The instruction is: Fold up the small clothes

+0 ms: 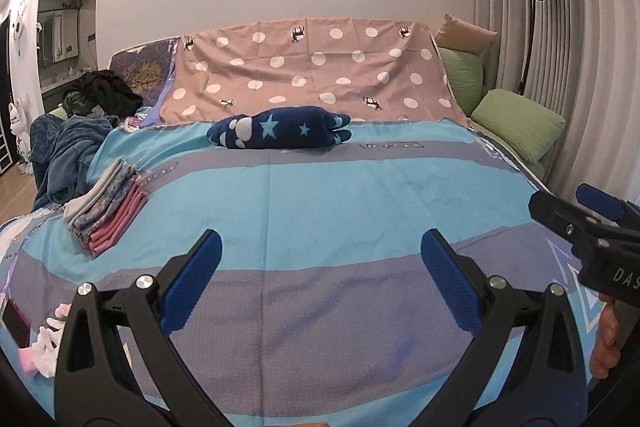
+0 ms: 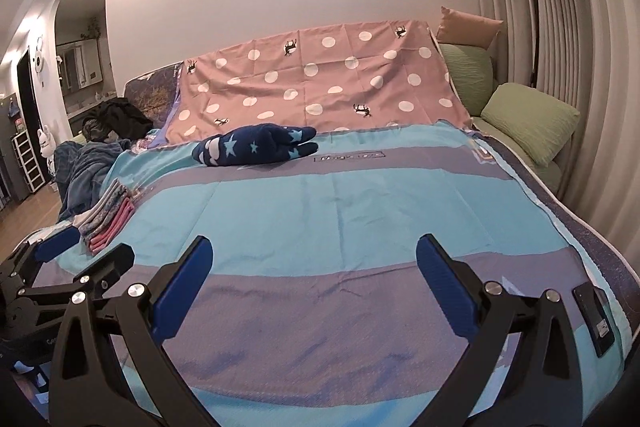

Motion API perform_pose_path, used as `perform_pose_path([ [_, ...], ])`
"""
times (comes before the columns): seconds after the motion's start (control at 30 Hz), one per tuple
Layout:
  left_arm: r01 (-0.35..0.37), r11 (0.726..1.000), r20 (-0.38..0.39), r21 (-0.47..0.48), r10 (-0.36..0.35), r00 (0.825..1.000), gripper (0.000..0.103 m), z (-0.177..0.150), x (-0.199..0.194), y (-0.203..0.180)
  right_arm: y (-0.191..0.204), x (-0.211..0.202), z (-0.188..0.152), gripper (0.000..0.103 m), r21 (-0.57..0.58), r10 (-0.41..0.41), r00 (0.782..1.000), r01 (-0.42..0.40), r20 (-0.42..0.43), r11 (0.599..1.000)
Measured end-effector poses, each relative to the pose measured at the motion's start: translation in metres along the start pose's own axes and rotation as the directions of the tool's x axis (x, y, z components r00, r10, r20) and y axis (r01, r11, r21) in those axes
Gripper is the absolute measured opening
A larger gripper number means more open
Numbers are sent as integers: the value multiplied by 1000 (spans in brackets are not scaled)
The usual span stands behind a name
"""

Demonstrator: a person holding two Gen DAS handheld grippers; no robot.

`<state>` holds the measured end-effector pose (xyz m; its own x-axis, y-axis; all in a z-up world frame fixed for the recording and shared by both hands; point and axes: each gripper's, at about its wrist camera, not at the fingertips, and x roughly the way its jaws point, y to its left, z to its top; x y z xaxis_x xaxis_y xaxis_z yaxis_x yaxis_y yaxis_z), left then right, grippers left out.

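Note:
A navy garment with light-blue stars lies bunched at the far end of the blue-and-grey striped bedspread; it also shows in the right wrist view. A stack of folded small clothes, pink, grey and floral, sits at the left edge, and shows in the right wrist view. My left gripper is open and empty above the near part of the bed. My right gripper is open and empty beside it. Both are well short of the navy garment.
A pink polka-dot sheet covers the headboard. Green pillows lie at the right. Dark clothes and a blue blanket are piled at the left. A black phone lies near the right edge. Pink and white items lie at the near left.

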<state>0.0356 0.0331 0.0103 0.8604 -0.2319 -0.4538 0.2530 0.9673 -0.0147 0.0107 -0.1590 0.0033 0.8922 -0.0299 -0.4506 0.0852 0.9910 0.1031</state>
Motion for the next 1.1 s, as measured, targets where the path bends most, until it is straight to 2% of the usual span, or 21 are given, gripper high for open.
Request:
perform_pose_path([
  [0.2, -7, 999, 28, 31, 6, 1000, 101, -2, -2, 0, 7, 3, 0, 102, -19, -5, 1000, 5, 3, 1000],
  [0.33, 9, 1000, 16, 20, -9, 1000, 101, -3, 0, 3, 7, 4, 0, 102, -11, -4, 1000, 4, 0, 1000],
  [1.1, -11, 999, -17, 48, 11, 1000, 101, -1, 6, -2, 6, 12, -7, 102, 4, -8, 999, 8, -43, 1000],
])
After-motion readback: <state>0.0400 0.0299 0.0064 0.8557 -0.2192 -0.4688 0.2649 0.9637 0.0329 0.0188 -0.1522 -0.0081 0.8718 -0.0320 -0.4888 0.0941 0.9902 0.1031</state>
